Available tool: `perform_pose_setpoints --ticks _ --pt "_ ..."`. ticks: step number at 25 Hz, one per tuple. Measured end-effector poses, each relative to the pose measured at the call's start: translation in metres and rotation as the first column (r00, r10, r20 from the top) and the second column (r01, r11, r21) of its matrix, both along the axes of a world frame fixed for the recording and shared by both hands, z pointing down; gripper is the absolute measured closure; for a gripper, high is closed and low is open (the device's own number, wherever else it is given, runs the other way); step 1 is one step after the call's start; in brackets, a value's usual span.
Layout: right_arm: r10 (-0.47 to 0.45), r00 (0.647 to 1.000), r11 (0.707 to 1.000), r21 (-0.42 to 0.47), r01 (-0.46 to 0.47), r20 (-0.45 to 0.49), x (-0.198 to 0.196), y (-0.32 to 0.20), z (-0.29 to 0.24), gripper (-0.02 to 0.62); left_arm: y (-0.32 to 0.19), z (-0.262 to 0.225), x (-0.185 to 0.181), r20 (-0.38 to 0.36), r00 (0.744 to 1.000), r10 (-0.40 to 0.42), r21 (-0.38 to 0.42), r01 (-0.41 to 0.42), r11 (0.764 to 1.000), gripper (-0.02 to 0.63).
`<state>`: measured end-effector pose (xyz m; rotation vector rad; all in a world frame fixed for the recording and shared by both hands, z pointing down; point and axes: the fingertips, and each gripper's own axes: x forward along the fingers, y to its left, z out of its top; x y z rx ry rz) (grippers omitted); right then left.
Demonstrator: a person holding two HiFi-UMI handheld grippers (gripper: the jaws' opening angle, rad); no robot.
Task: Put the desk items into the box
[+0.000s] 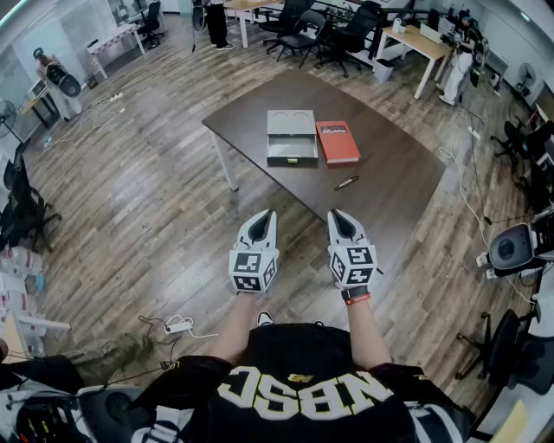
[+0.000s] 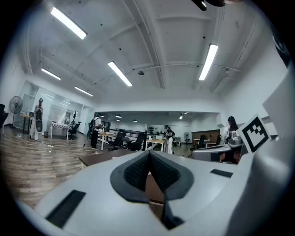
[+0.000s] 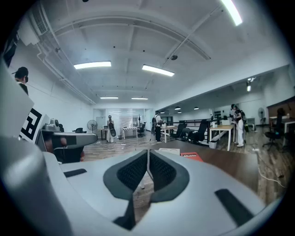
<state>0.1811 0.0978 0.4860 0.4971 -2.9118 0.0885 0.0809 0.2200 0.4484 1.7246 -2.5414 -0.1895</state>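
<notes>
A brown table (image 1: 389, 164) stands ahead of me. On it lie a grey open box (image 1: 292, 138), a red book (image 1: 337, 141) to its right, and a dark pen (image 1: 346, 182) nearer the front edge. My left gripper (image 1: 264, 216) and right gripper (image 1: 336, 215) hang side by side in front of my chest, short of the table's near edge. Both are shut with nothing between their jaws. In the right gripper view the red book (image 3: 191, 156) and the box (image 3: 169, 151) show beyond the shut jaws (image 3: 148, 161). In the left gripper view the jaws (image 2: 149, 162) are pressed together, with the table (image 2: 99, 157) behind.
Wooden floor surrounds the table. Office chairs (image 1: 299, 26) and desks (image 1: 424, 43) stand at the back, with people among them. A power strip with cable (image 1: 177, 325) lies on the floor at my left. More chairs and equipment (image 1: 515, 247) stand at the right.
</notes>
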Motion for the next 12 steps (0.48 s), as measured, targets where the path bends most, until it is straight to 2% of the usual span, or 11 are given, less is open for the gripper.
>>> perform_pose_setpoints --ticks 8,12 --pt "-0.002 1.000 1.000 -0.024 0.002 0.016 -0.048 0.033 0.004 0.573 0.030 0.001 -0.037 0.012 1.000 0.025 0.016 -0.025 1.000 0.591" --pt "-0.028 1.000 0.999 -0.040 0.028 0.001 -0.065 0.054 0.013 0.574 0.045 0.009 -0.055 -0.009 1.000 0.021 0.018 -0.021 1.000 0.591"
